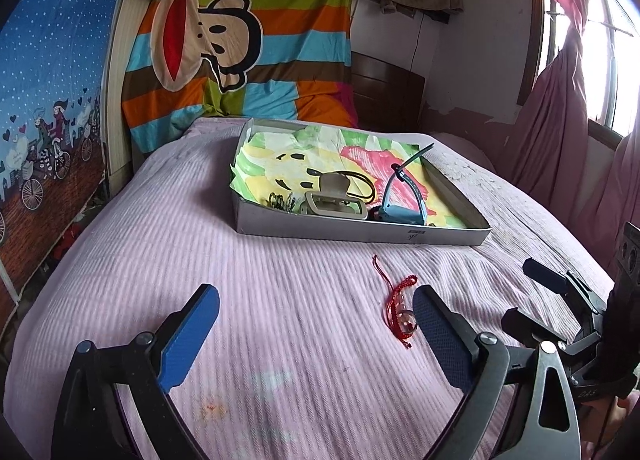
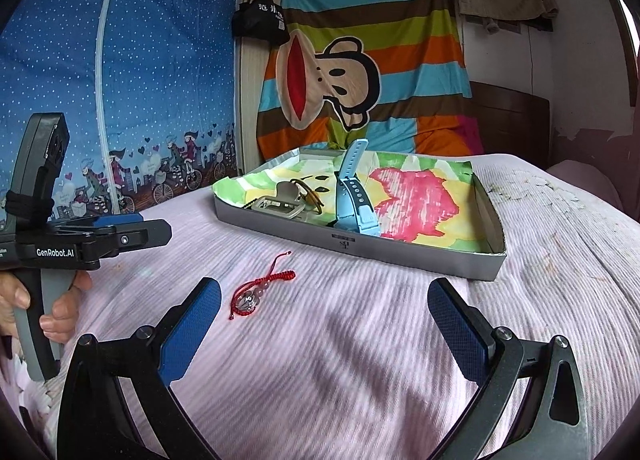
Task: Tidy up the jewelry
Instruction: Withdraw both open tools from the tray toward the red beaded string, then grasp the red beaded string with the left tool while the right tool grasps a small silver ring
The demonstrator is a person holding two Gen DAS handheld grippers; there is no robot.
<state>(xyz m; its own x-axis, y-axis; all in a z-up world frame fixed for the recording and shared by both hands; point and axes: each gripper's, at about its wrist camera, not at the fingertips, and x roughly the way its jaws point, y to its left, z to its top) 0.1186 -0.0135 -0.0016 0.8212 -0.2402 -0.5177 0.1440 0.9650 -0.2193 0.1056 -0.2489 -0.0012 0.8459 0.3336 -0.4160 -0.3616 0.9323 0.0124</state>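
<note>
A red cord bracelet (image 1: 396,302) with a clear bead lies on the pink bedspread, in front of a shallow grey tray (image 1: 360,232). My left gripper (image 1: 316,312) is open; the bracelet rests just inside its right finger, untouched. The right wrist view shows the same bracelet (image 2: 260,292) just inside the left finger of my open right gripper (image 2: 326,300), whose pads are clear of it. The tray (image 2: 400,256) holds a blue watch (image 2: 352,196), a beige hair claw (image 2: 280,204) and a brown loop (image 2: 312,192) on colourful paper.
The bed (image 1: 280,280) is soft and ribbed. The right gripper (image 1: 524,296) shows at the right edge of the left wrist view. A hand (image 2: 60,312) holds the left gripper (image 2: 154,226) at the left. A striped monkey cloth (image 2: 360,60) and blue wardrobe stand behind.
</note>
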